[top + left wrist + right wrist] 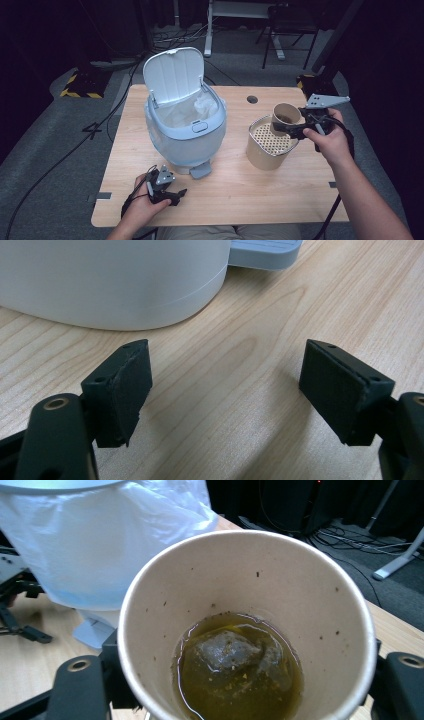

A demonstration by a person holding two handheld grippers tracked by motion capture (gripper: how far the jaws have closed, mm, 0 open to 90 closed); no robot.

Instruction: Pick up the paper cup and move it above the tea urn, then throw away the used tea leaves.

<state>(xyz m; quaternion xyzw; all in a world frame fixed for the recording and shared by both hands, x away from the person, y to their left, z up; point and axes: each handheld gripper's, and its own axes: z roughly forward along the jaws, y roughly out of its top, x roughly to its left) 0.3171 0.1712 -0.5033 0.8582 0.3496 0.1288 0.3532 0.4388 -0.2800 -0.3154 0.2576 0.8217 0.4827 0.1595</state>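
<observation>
My right claw [295, 127] was clamped on the paper cup [286, 116], held above the strainer [270, 142], tea and teabag [231, 652] not yet poured out. My left claw [169, 192], spread wide, rested before the open bin [185, 125].

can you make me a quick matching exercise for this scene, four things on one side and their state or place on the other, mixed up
Things:
1. paper cup
2. bin lid
3. left tongs
4. strainer tub

States or places:
A. flipped up, open
B. open, low over the bare wood
C. on the table under the cup, holes in its top
D. held in the right tongs, with a tea bag in liquid

Pairs: 1-D, 2-A, 3-B, 4-C
</observation>
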